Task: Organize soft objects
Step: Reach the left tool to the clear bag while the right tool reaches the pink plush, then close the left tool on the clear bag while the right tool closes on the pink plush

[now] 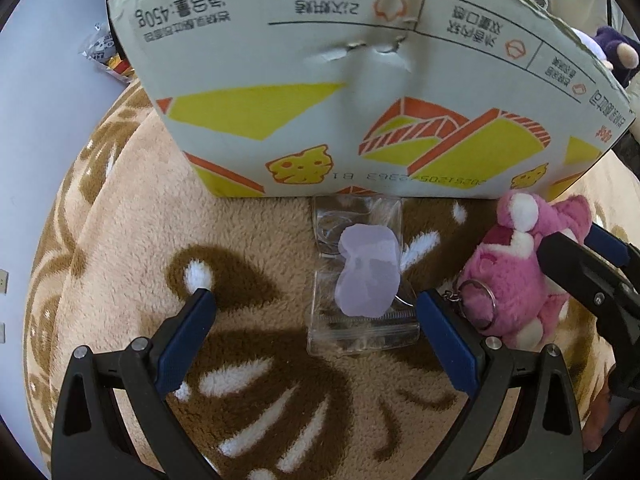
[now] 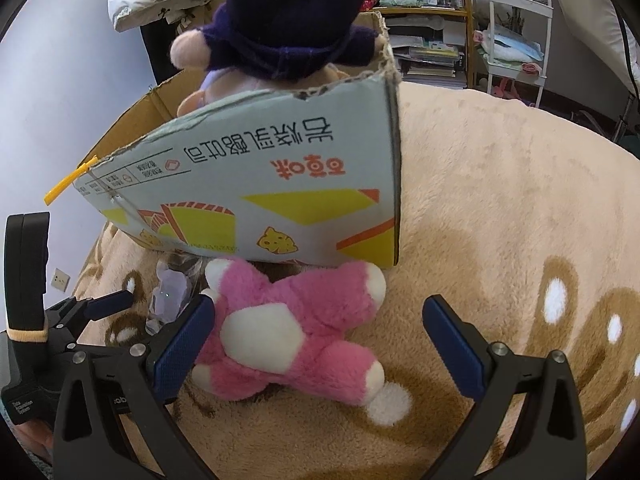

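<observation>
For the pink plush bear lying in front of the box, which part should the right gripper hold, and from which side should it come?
Probably grip the pink plush bear across its torso, coming from above and the near side, away from the cardboard box. It lies flat on the fleece blanket with limbs spread, so the body is the thickest part. The right gripper is already open around it; avoid the keyring.

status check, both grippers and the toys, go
Left gripper open over clear zip bag. Right gripper open around pink plush bear. Printed cardboard box just behind, path clear.
</observation>
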